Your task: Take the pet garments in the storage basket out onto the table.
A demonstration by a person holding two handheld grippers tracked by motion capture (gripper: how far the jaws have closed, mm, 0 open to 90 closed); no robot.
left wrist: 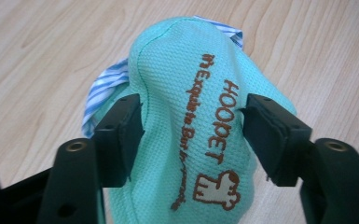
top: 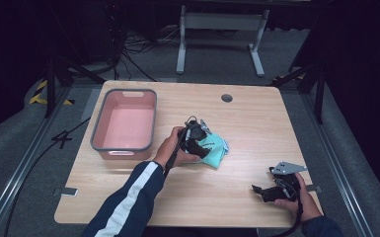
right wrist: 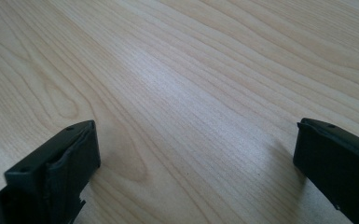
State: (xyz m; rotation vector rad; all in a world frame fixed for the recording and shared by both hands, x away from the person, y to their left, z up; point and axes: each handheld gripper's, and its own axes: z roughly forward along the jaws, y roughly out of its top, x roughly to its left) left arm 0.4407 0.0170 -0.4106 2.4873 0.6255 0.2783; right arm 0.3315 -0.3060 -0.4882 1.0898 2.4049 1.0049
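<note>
A mint-green pet garment lies near the middle of the wooden table. In the left gripper view the garment humps up between the two black jaws, showing brown "HOOPET" stitching and a blue-and-white striped lining. My left gripper is shut on it, with both pads pressing into the fabric's sides; from above, the left gripper rests on the garment's left part. My right gripper sits low at the near right of the table. Its jaws stand wide apart over bare wood, so the right gripper is open.
A pink basin with a grey rim stands at the table's left, nothing visible inside it. A round cable hole sits near the far edge. Beyond the table are a white stand's legs and floor cables.
</note>
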